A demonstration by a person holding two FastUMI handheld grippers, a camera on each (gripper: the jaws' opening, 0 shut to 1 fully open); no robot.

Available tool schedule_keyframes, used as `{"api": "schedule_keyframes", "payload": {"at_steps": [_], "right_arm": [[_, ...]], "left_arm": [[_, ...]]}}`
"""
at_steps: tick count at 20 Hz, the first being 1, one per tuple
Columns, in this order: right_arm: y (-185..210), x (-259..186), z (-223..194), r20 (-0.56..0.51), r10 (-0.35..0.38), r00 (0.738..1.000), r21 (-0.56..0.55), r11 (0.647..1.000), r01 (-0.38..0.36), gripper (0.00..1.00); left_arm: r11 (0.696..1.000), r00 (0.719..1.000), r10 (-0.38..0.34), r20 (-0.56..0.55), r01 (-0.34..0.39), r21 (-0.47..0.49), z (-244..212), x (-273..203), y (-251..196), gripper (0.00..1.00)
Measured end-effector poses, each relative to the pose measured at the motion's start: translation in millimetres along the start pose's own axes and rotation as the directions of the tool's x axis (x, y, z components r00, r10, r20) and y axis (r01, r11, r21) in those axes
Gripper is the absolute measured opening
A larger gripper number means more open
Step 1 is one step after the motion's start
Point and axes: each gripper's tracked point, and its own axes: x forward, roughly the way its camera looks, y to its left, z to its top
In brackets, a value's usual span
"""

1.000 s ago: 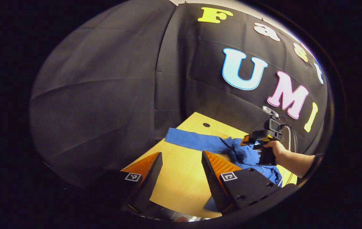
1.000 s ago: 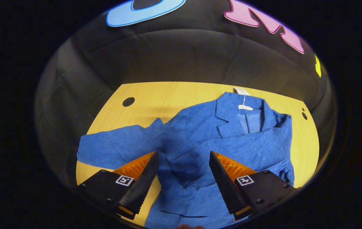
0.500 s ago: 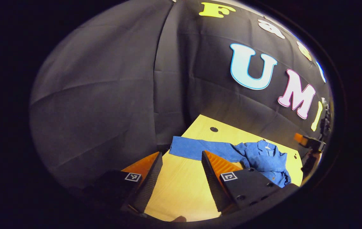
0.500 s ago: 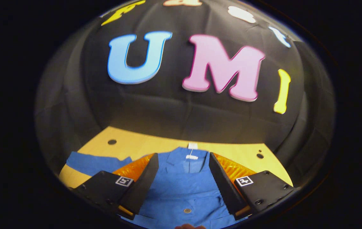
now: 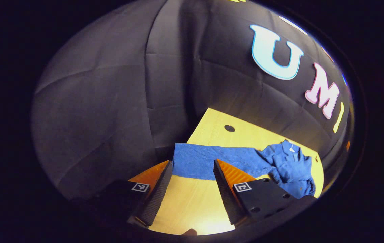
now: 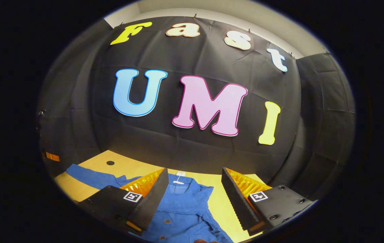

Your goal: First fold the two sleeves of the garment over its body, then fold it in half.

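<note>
Blue jacket [image 5: 288, 162] is lying on the yellow table [image 5: 192, 202], bunched up toward the far right end, with one sleeve [image 5: 208, 161] stretched flat out toward the left edge. Left tongs [image 5: 190, 187] hang over the bare table just short of that sleeve, spread wide, gripping nothing. Right tongs [image 6: 194, 199] hover above the collar end of the jacket [image 6: 185, 212], also spread and empty.

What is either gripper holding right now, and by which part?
Nothing. The left gripper and right gripper are both open above the blue jacket.
</note>
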Motion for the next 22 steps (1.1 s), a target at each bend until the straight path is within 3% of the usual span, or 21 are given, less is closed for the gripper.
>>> {"api": "schedule_keyframes", "payload": {"at_steps": [3,4,5,6,8,9,10,11,13,17,18,20,21,22], "right_arm": [[-7,-5,10,0.033,-0.007,0.999,-0.01,1.0,0.007,0.99],[-8,-6,10,0.031,-0.007,0.999,-0.01,1.0,0.007,0.92],[-8,-7,8,0.033,-0.005,0.999,-0.017,1.0,0.006,0.92],[-10,-8,6,0.032,-0.005,0.999,-0.03,1.0,0.006,0.99],[-8,-8,-2,0.024,0.004,1.0,-0.062,0.998,-0.002,0.99],[-8,-8,-6,0.019,0.007,1.0,-0.077,0.997,-0.006,0.92],[-6,-9,-8,0.017,0.016,1.0,-0.09,0.996,-0.014,0.92],[-5,-8,-10,0.015,0.024,1.0,-0.107,0.994,-0.023,0.99],[-8,-10,-15,0.002,0.026,1.0,-0.133,0.991,-0.025,0.99],[-2,-10,-28,-0.038,0.042,0.998,-0.109,0.993,-0.046,0.99],[0,-10,-31,-0.051,0.047,0.998,-0.104,0.993,-0.052,0.99],[5,-11,-36,-0.065,0.06,0.996,-0.107,0.992,-0.066,0.99],[7,-10,-37,-0.064,0.065,0.996,-0.11,0.991,-0.072,0.99],[8,-12,-38,-0.067,0.069,0.995,-0.11,0.991,-0.076,0.99]], "left_arm": [[0.998,0.996,0.045,-0.08,-0.04,0.053,3,41,10,0.73],[0.997,0.993,0.052,-0.106,-0.045,0.063,3,54,12,0.74],[0.996,0.991,0.058,-0.12,-0.049,0.075,4,62,13,0.74],[0.995,0.989,0.066,-0.132,-0.055,0.087,6,75,16,0.74],[0.993,0.979,0.08,-0.189,-0.062,0.097,-2,96,22,0.74],[0.992,0.971,0.091,-0.22,-0.071,0.1,-9,101,24,0.74],[0.991,0.964,0.108,-0.241,-0.085,0.104,-13,106,27,0.74],[0.99,0.959,0.123,-0.257,-0.099,0.105,-17,110,31,0.74],[0.992,0.966,0.108,-0.236,-0.087,0.097,-12,113,29,0.74],[0.986,0.968,0.107,-0.228,-0.074,0.15,-7,116,24,0.65],[0.986,0.968,0.097,-0.23,-0.061,0.157,-5,116,21,0.53],[0.984,0.967,0.105,-0.23,-0.068,0.164,-3,115,21,0.41],[0.981,0.965,0.129,-0.228,-0.091,0.174,-3,118,25,0.41],[0.981,0.962,0.136,-0.237,-0.097,0.169,-5,118,22,0.32]]}}
